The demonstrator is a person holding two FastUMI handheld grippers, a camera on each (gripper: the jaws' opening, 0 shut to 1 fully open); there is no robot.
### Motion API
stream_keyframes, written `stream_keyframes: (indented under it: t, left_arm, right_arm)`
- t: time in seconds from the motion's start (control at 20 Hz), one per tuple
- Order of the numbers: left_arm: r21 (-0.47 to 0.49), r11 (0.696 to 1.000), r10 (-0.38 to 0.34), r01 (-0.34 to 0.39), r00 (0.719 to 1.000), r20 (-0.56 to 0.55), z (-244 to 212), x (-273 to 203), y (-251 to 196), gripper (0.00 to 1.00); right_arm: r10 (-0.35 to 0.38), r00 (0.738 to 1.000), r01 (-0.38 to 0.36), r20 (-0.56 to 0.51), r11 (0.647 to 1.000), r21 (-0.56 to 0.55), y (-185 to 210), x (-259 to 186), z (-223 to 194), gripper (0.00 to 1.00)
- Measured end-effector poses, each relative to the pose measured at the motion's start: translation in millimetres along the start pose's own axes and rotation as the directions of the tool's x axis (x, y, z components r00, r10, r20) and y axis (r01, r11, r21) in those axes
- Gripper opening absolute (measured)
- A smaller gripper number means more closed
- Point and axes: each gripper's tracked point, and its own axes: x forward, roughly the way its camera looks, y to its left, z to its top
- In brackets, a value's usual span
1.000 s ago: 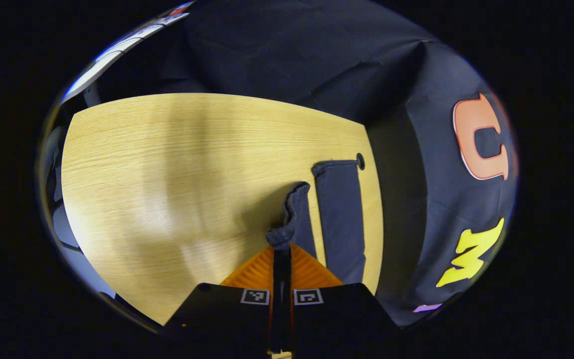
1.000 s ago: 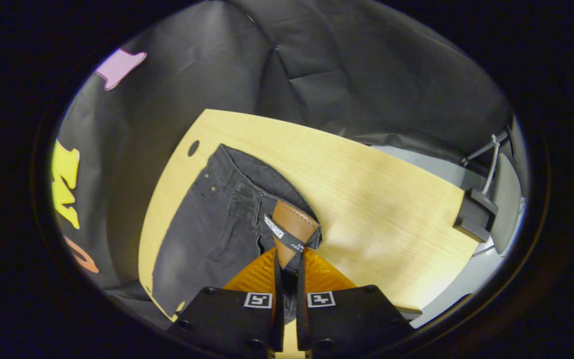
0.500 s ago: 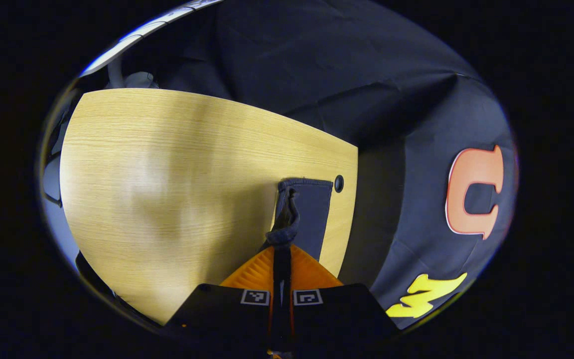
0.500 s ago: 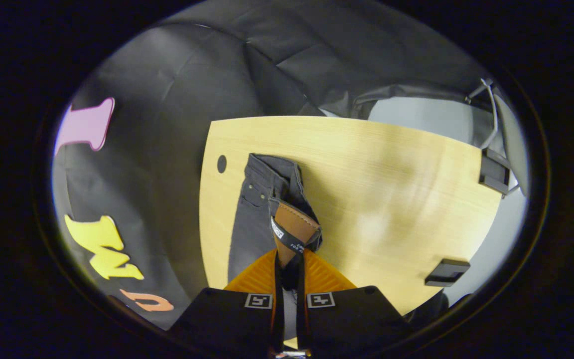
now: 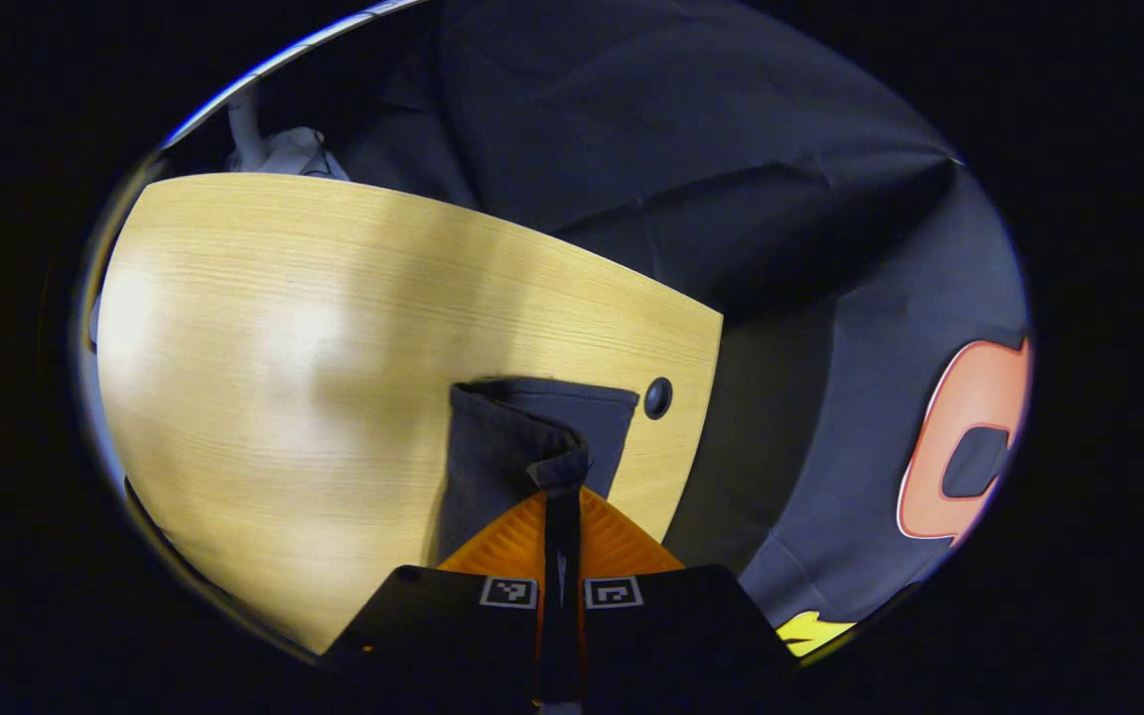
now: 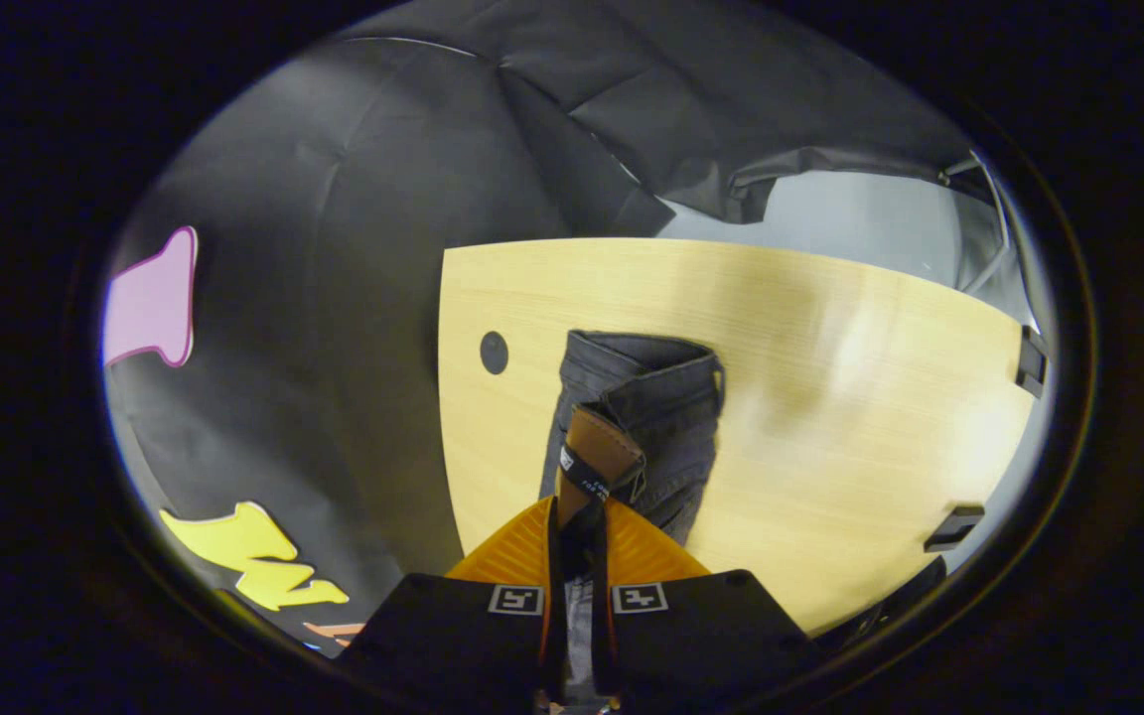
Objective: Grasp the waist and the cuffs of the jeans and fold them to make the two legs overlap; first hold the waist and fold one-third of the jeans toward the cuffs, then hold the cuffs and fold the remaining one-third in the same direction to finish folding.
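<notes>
Dark denim jeans lie along one side edge of the wooden table. In the left gripper view my left gripper [image 5: 561,497] is shut on the cuff [image 5: 560,465] of one leg, which is lifted and draped over the other leg [image 5: 582,417] flat on the table. My right gripper [image 6: 578,506] is shut on the waist [image 6: 600,459] at its brown leather patch in the right gripper view. The raised half of the jeans [image 6: 666,417] hangs over the half lying below it.
The table [image 5: 314,328] has a round black hole [image 5: 658,397] near the cuffs, also the hole [image 6: 494,352] beside the waist. Black cloth walls stand close behind. Black clamps [image 6: 1031,361] sit on the table's far edge.
Both grippers swung sideways, carrying the held leg and waist half across; the lifted leg now covers much of the flat one, where before the two lay side by side.
</notes>
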Motion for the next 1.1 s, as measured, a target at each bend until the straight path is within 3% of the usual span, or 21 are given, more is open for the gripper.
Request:
stream_keyframes:
  t: [0.2, 0.45, 0.6, 0.65, 0.7, 0.85, 0.95, 1.05, 1.1]
  left_arm:
    - [0.046, 0.999, 0.018, -0.017, 0.999, -0.028, -4, 54, -26, 0.04]
    - [0.102, 0.992, 0.085, -0.080, 0.995, -0.049, -6, 101, -14, 0.04]
    - [0.133, 0.985, 0.120, -0.111, 0.991, -0.060, -8, 119, -11, 0.04]
    - [0.139, 0.983, 0.133, -0.123, 0.989, -0.066, -8, 125, -10, 0.04]
    - [0.142, 0.983, 0.129, -0.117, 0.989, -0.078, -9, 129, -12, 0.04]
    - [0.168, 0.981, 0.113, -0.092, 0.986, -0.124, -11, 134, -20, 0.09]
    - [0.195, 0.977, 0.118, -0.090, 0.983, -0.138, -13, 127, -22, 0.22]
    - [0.208, 0.977, 0.083, -0.053, 0.987, -0.141, -17, 123, -36, 0.50]
    - [0.234, 0.969, 0.108, -0.075, 0.985, -0.133, -17, 118, -34, 0.66]
  right_arm:
    - [0.050, 0.998, -0.049, -0.029, 0.998, 0.038, 24, 35, 14, 0.11]
    - [0.068, 0.996, -0.063, -0.057, 0.994, 0.093, 27, 84, 29, 0.11]
    - [0.041, 0.998, -0.036, -0.049, 0.995, 0.093, 22, 103, 33, 0.10]
    - [0.027, 0.999, -0.023, -0.046, 0.996, 0.090, 21, 107, 34, 0.15]
    - [0.028, 0.998, -0.024, -0.047, 0.996, 0.085, 22, 111, 33, 0.11]
    - [0.019, 0.999, -0.016, -0.042, 0.998, 0.056, 22, 116, 35, 0.16]
    - [0.027, 0.999, -0.025, -0.028, 0.997, 0.074, 25, 116, 37, 0.22]
    - [0.066, 0.998, -0.065, -0.011, 0.993, 0.102, 34, 112, 38, 0.24]
    - [0.083, 0.997, -0.083, 0.008, 0.993, 0.085, 36, 109, 40, 0.39]
